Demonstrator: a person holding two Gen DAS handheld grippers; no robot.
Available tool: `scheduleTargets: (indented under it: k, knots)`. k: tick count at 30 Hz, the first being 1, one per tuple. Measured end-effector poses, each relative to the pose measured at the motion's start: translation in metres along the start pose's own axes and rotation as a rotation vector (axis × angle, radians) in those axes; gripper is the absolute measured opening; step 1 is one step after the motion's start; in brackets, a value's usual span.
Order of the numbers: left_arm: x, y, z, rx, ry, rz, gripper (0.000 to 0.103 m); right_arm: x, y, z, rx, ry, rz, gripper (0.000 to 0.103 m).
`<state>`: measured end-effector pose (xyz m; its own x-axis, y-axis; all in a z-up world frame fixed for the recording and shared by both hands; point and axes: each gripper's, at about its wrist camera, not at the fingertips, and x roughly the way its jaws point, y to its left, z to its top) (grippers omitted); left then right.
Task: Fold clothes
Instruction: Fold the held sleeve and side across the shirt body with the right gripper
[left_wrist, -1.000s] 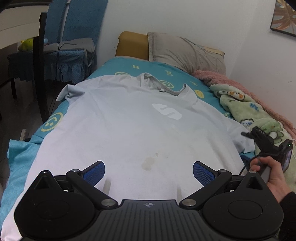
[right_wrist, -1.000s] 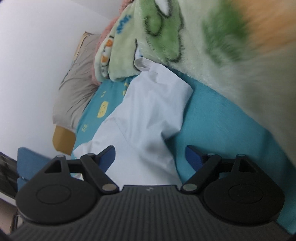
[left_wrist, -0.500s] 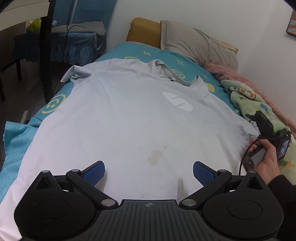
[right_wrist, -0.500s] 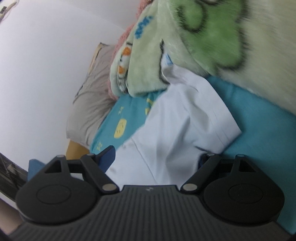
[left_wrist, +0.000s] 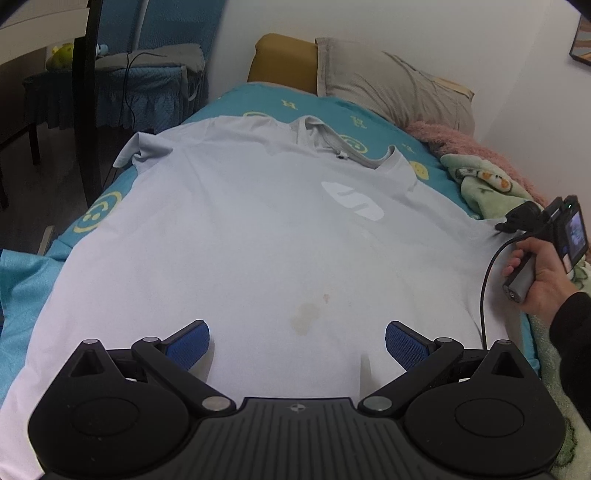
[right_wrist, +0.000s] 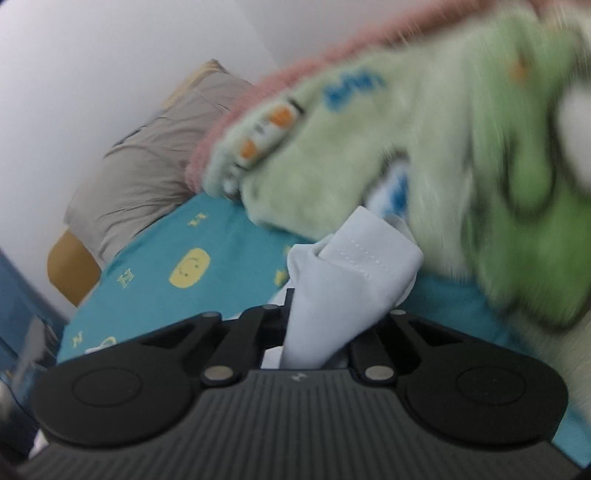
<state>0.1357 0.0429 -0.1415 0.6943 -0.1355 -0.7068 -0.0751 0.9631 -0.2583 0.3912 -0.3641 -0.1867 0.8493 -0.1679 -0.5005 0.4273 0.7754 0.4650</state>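
White T-shirt (left_wrist: 258, 236) spread flat, front up, on the teal bedsheet (left_wrist: 92, 214), collar at the far end from the left gripper (left_wrist: 297, 345) and hem nearest it. A brownish stain (left_wrist: 306, 314) lies just ahead of that gripper, between its two blue pads (left_wrist: 188, 341); a pale logo (left_wrist: 352, 201) sits farther ahead, toward the collar.

Left gripper: jaws spread wide, held low over the hem region and pointing along the shirt toward the collar; whether the pads touch the cloth cannot be told.

Right gripper (right_wrist: 334, 317): jaws drawn together on the shirt's sleeve (right_wrist: 354, 269), whose stitched hem edge bunches up just ahead of the fingertips. In the left wrist view this gripper (left_wrist: 517, 221) appears at the shirt's right edge, forward and to the right of the left gripper, its handle gripped by the person's right hand (left_wrist: 539, 273), fist closed, dark cuff at the wrist, cable trailing down.

Surroundings: green patterned blanket (right_wrist: 443, 147) immediately beyond and right of the clamped sleeve, blurred; pink blanket (left_wrist: 454, 144) behind it; grey pillow (left_wrist: 391, 85) at the bed's far end.
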Motion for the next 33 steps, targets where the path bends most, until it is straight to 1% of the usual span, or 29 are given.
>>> scheduleTargets:
  k: [3,7,10,12,15,17,20,22,23,26,28,30,31,32,33]
  knots:
    - [-0.010,0.002,0.004,0.005,-0.040,0.004,0.103,-0.027,0.029,0.012,-0.101,-0.044,-0.018,0.008]
    - [-0.023,0.013,0.011,-0.008,-0.082,0.015,0.103,-0.067,0.080,0.017,-0.273,-0.089,-0.039,0.008]
    - [-0.031,0.027,0.018,-0.041,-0.099,0.024,0.103,-0.094,0.131,0.008,-0.418,-0.129,-0.031,0.008]
    - [-0.037,0.037,0.022,-0.060,-0.104,0.022,0.103,-0.107,0.166,-0.006,-0.512,-0.148,-0.018,0.008]
    - [-0.047,0.052,0.029,-0.090,-0.118,0.019,0.103,-0.113,0.215,-0.042,-0.649,-0.152,0.018,0.008]
    - [-0.052,0.063,0.033,-0.112,-0.136,0.022,0.103,-0.108,0.244,-0.074,-0.736,-0.132,0.045,0.008]
    - [-0.053,0.080,0.040,-0.150,-0.154,0.039,0.103,-0.091,0.277,-0.132,-0.888,-0.082,0.077,0.008]
    - [-0.049,0.089,0.044,-0.170,-0.155,0.055,0.103,-0.075,0.291,-0.170,-0.989,-0.045,0.092,0.008]
    - [-0.046,0.093,0.045,-0.176,-0.148,0.065,0.103,-0.068,0.296,-0.185,-1.020,-0.026,0.099,0.008]
    - [-0.034,0.102,0.046,-0.198,-0.118,0.071,0.103,-0.050,0.301,-0.209,-0.989,0.028,0.096,0.008]
    - [-0.026,0.103,0.045,-0.203,-0.096,0.073,0.103,-0.041,0.298,-0.210,-0.957,0.049,0.089,0.009]
    - [-0.021,0.101,0.043,-0.194,-0.087,0.068,0.103,-0.038,0.293,-0.207,-0.921,0.065,0.105,0.009]
    - [-0.019,0.100,0.043,-0.190,-0.083,0.069,0.103,-0.038,0.290,-0.203,-0.904,0.084,0.117,0.013]
    - [-0.017,0.098,0.042,-0.186,-0.079,0.069,0.103,-0.040,0.287,-0.199,-0.891,0.109,0.132,0.021]
    - [-0.015,0.097,0.042,-0.181,-0.075,0.070,0.103,-0.043,0.284,-0.196,-0.880,0.132,0.150,0.052]
